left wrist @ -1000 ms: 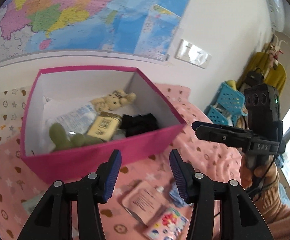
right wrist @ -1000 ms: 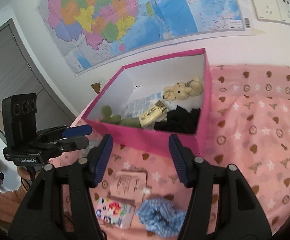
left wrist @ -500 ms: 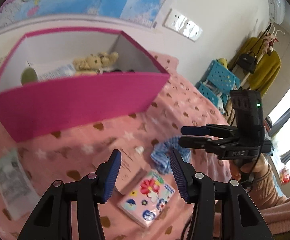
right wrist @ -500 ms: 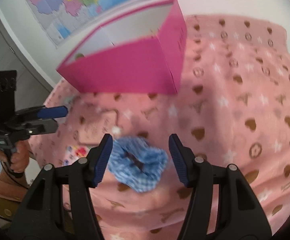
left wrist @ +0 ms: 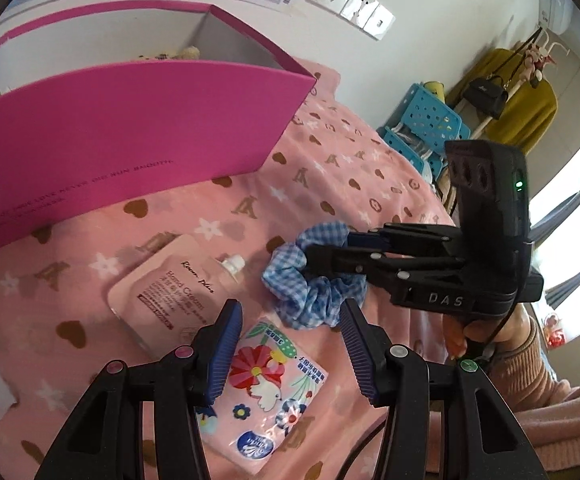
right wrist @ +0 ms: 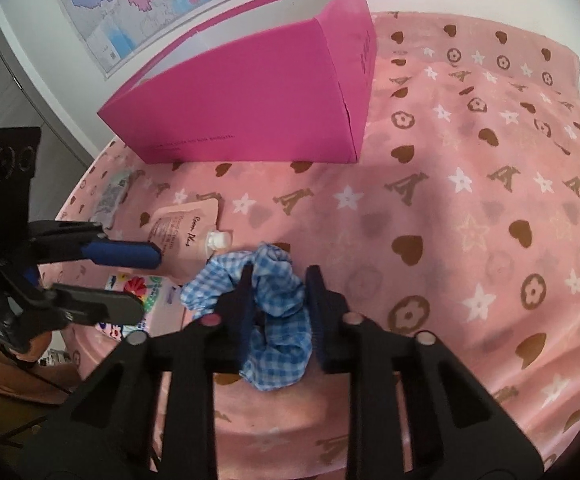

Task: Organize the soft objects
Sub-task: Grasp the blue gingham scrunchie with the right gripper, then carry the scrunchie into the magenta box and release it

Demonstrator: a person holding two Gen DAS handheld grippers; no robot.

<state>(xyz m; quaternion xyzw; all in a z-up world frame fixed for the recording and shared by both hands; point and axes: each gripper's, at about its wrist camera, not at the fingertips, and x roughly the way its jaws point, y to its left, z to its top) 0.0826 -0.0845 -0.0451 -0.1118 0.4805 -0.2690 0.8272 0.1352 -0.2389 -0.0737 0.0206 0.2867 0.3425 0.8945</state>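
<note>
A blue checked scrunchie (right wrist: 218, 276) lies on the pink blanket in front of the pink box (right wrist: 270, 92). My right gripper (right wrist: 281, 272) has come down over the scrunchie (left wrist: 314, 304). Its jaws are closing and the pads press the fabric between them. In the left wrist view the right gripper (left wrist: 330, 246) reaches in from the right. My left gripper (left wrist: 290, 308) hangs open just above a flowered packet (left wrist: 274, 380), with nothing between its fingers. A pink hand cream pouch (left wrist: 170, 280) lies beside the packet. The box's contents are mostly hidden behind its near wall (left wrist: 130, 128).
A grey-white packet (right wrist: 110, 196) lies at the blanket's left edge. Blue plastic baskets (left wrist: 422, 124) and hanging clothes stand beyond the bed on the right. A hand in a tan sleeve (left wrist: 470, 328) holds the right gripper. The bed edge runs close on the near side.
Both grippers have sunk toward the blanket and tilted down, so the box's inside has dropped out of sight. The right jaws went from wide apart to pinched on the scrunchie.
</note>
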